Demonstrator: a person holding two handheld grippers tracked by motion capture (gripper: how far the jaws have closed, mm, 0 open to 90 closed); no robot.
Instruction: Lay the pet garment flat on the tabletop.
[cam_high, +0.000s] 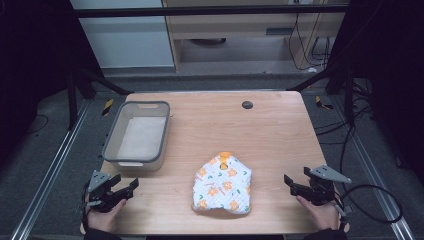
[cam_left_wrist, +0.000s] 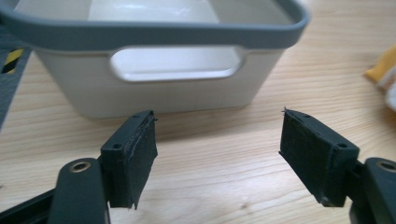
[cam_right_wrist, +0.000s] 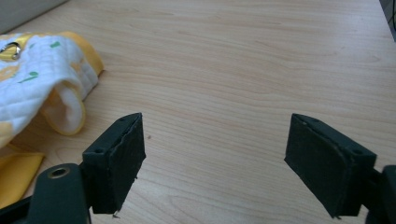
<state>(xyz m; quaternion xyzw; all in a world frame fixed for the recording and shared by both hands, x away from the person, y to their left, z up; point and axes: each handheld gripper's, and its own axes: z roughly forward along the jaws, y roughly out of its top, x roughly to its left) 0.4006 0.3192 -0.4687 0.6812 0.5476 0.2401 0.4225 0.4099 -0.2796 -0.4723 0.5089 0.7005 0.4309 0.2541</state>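
At the near edge of the wooden table (cam_high: 280, 125), the left claw (cam_high: 122, 189) and right claw (cam_high: 295, 184) gape wide, holding nothing. Between them lies the folded white quilted cloth with orange prints (cam_high: 222, 186); the right claw's camera catches its yellow trim and metal snap. Farther left stands an empty grey-rimmed white plastic bin (cam_high: 111, 142).
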